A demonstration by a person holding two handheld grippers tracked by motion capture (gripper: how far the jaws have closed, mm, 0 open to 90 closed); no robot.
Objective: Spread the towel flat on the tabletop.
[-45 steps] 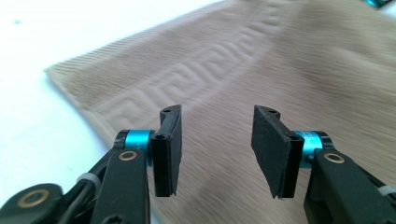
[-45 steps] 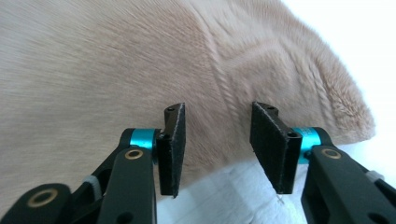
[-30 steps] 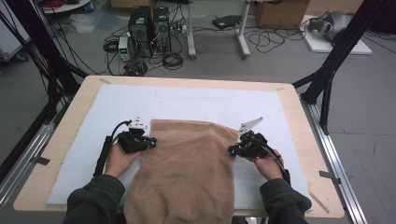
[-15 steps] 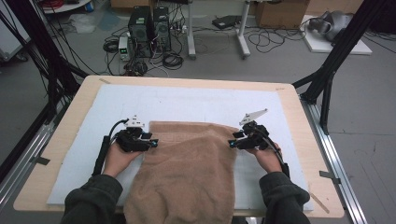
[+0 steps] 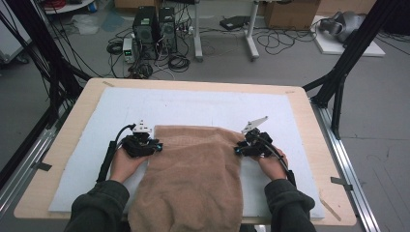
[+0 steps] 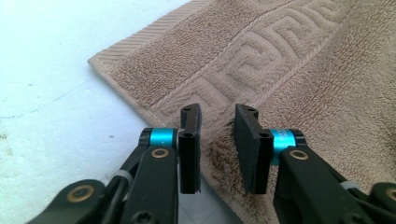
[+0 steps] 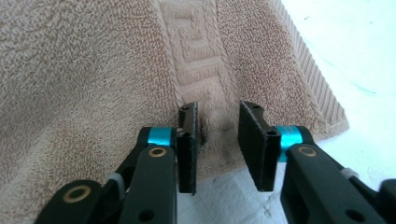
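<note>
A tan terry towel with a woven key-pattern border lies flat on the white foam sheet that covers the worktop, its near end hanging over the edge toward the person.

The left hand-held gripper sits at the towel's left side edge, just short of the far left corner. Its jaws have just been closing but stand apart now, a narrow gap between them, with the towel's hem lying in that gap; the pads seem clear of the cloth, though the pile below them is in shadow.

The right hand-held gripper sits likewise at the right side edge, near the far right corner. Its jaws too have just been closing and are part open, straddling the border strip without pinching it.
</note>
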